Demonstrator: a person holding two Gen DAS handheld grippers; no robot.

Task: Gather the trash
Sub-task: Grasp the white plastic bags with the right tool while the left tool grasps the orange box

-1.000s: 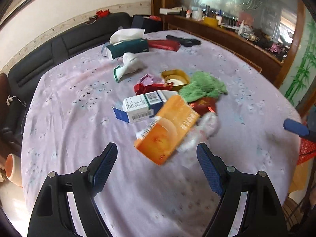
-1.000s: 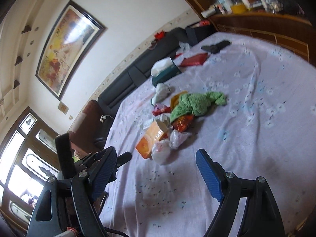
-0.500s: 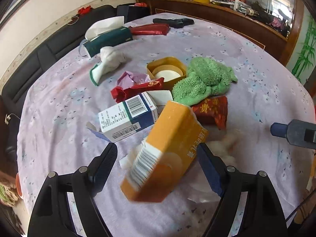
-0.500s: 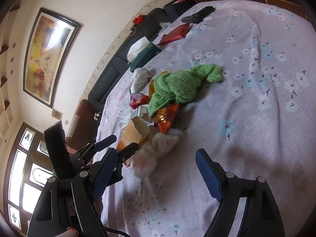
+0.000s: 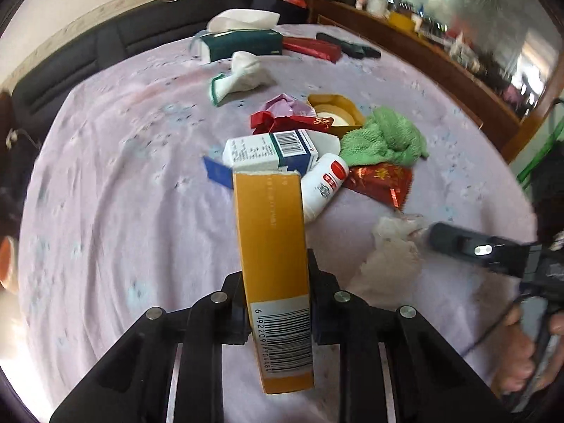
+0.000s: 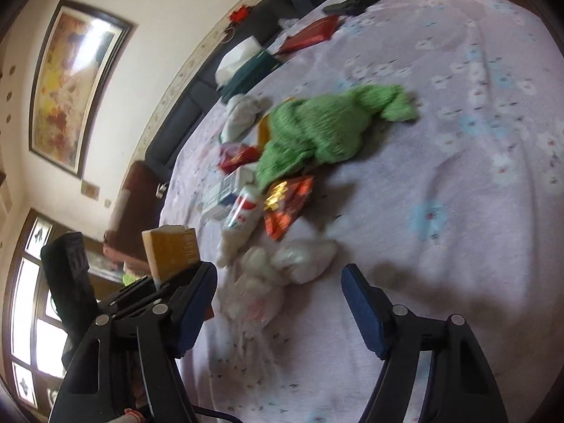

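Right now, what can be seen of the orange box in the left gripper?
The orange box is a slim cardboard carton with a torn, open far end and a white barcode panel at its near end. It stands on its narrow edge between the fingers of the left gripper, which are closing on its two broad sides. It points away towards the trash pile, apparently lifted off the tablecloth.

1. The tablecloth [image 5: 116,190] is pale lilac, dotted with small blue and white flowers.
2. The carton [image 5: 271,246] is orange (a black-and-white barcode on its near end).
3. The towel [image 5: 384,137] is bright green.
4. The bottle [image 5: 324,183] is white with a red label.
5. The snack wrapper [image 5: 380,179] is red with gold print.
6. The medicine box [image 5: 271,149] is white and dark blue.
7. The tissue box [image 5: 243,44] is dark green, its tissue white.
8. The crumpled plastic bag [image 6: 282,268] is whitish and translucent.
9. The gripper pads [image 6: 363,310] are blue.
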